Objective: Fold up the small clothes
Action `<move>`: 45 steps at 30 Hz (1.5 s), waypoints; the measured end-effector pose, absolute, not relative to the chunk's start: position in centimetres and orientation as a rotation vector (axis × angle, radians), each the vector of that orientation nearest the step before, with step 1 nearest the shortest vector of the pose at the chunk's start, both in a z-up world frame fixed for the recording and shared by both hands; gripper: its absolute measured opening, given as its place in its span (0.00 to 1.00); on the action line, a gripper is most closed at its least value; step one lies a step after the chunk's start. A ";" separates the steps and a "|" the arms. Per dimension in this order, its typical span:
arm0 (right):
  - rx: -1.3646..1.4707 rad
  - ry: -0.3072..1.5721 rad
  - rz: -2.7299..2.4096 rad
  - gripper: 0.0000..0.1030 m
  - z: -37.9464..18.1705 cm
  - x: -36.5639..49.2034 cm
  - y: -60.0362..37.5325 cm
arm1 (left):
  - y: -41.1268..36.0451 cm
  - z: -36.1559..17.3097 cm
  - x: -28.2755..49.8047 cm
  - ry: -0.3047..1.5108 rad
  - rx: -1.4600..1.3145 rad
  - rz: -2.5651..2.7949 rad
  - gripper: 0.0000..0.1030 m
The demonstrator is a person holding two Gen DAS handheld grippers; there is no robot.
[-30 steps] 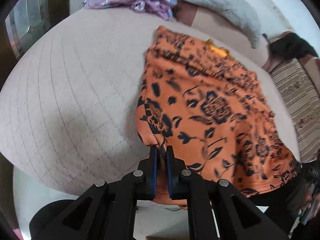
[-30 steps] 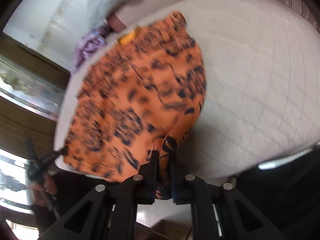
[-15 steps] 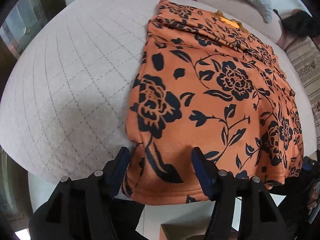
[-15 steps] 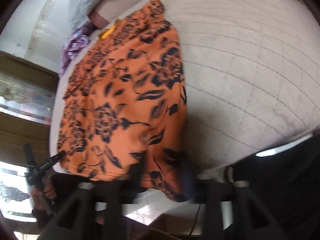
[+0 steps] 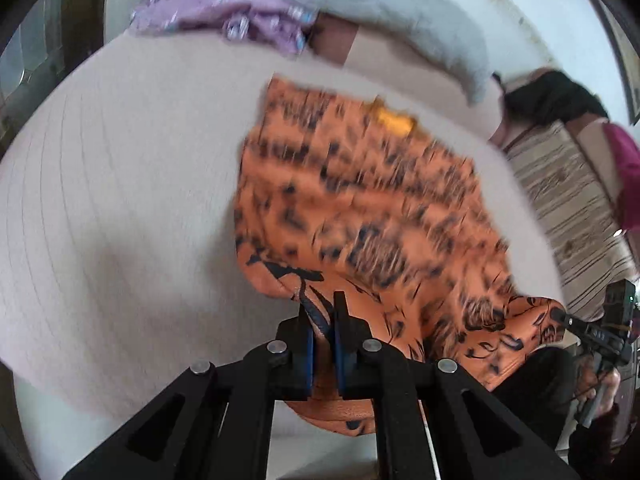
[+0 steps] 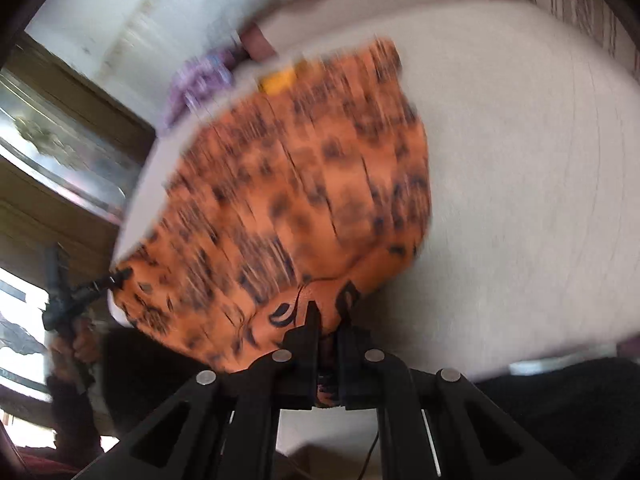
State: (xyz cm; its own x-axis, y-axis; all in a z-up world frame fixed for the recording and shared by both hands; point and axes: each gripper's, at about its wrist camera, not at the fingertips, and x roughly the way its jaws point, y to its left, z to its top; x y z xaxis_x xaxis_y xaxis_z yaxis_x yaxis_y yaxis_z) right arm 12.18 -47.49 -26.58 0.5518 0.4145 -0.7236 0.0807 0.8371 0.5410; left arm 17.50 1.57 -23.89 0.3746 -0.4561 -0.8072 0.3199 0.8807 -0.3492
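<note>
Two claws are clamped on one garment. The left claw (image 5: 323, 312) has just been closing, and its blue-lined jaws now pinch the near hem of the orange cloth (image 5: 360, 208) at its left corner, fabric bunched up between the pads. The right claw (image 6: 329, 322) has likewise just been closing and grips the same hem at the opposite corner, with a pucker of printed fabric rising out of the jaws.

From those two pinch points the cloth runs away across the pale bed (image 5: 120, 200), its far end with a yellow label (image 5: 394, 120) lying flat on the quilt, while the near edge is raised and sags between the claws. Both views are blurred, so fine creases cannot be read.

Judging by how it gathers at each grip and droops in the middle, the cloth is light, thin and limp, not slippery enough to slide out of rubber pads, and in no way fragile. It will not hold a shape by itself, so the fold needs both corners carried evenly and kept taut. The hem corners look like the right places to hold; a grip nearer the middle would let the sides flop.

Beyond it lie a purple garment (image 5: 224, 20) and a grey pillow (image 5: 400, 12).
</note>
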 end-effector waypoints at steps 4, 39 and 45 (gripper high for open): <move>0.572 0.844 0.158 0.06 -22.2 16.8 -50.2 | 1.3 -20.7 21.9 1.025 -0.159 -0.504 0.08; 0.467 0.822 -0.009 0.34 -29.2 33.9 -50.1 | -3.5 -27.5 34.4 0.923 -0.125 -0.292 0.41; 0.385 0.958 0.097 0.34 -31.9 37.3 -46.3 | -4.5 -30.8 36.3 1.081 -0.127 -0.423 0.05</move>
State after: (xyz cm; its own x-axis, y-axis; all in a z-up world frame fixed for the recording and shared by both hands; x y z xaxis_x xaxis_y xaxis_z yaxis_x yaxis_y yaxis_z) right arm 37.33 -46.31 -31.89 0.5761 0.2492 -0.7785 0.0875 0.9281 0.3618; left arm 36.28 -4.47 -30.84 0.3996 -0.3946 -0.8274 0.2724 0.9130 -0.3038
